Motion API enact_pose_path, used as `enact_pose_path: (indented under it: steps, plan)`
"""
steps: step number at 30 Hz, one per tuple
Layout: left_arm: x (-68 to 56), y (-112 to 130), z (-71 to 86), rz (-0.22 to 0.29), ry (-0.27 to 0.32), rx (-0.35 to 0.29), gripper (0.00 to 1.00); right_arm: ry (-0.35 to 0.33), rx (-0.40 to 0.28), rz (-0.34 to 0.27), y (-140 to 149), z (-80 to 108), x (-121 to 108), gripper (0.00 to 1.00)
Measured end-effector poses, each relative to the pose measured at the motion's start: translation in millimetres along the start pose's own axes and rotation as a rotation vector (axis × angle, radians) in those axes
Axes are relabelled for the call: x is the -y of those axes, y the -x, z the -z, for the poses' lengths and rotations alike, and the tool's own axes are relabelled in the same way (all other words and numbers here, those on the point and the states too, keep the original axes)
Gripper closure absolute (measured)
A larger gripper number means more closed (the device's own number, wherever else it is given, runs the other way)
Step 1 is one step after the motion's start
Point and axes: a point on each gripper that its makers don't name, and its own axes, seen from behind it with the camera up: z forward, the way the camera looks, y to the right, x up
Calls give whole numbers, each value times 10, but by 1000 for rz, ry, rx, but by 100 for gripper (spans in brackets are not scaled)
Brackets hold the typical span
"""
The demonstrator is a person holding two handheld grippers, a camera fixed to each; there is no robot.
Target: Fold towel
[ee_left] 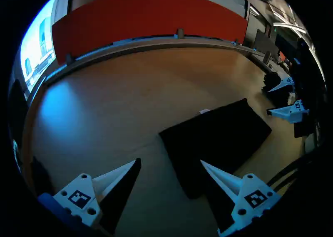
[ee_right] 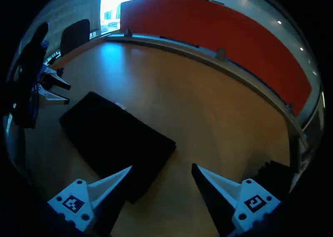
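Bottom of frame, left gripper (ee_left: 170,161): my fingers stood wide apart and gripped nothing; the right-hand tip overlapped the near edge of the towel (ee_left: 216,141) in the picture.
Bottom of frame, right gripper (ee_right: 162,166): my fingers were spread wide too and empty, with the left-hand tip over the towel's near corner.
Towel: black, folded into a flat rectangle, lay on the worktop (ee_left: 125,95); centre-right in the left gripper view, centre-left in the right gripper view.
Tag (ee_left: 205,111): small, pale, at the towel's far edge.
Worktop: light brown wood.
Partition (ee_left: 150,16): red, ran along the worktop's far edge, top of frame.
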Motion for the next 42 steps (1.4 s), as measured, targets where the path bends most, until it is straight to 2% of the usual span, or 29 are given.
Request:
enact_pose_path:
  steps: [6, 21, 32, 42]
  plan:
    - [29, 77, 97, 13, -20, -9, 6, -1, -3, -8, 57, 66, 41, 0]
    - [175, 247, 403, 93, -100, -51, 6, -21, -11, 13, 50, 72, 160, 0]
    - [191, 398, 542, 138, -124, -58, 6, -45, -11, 28, 42, 55, 248, 0]
    - [209, 620, 714, 160, -151, -53, 6, -77, 13, 52, 197, 41, 383, 0]
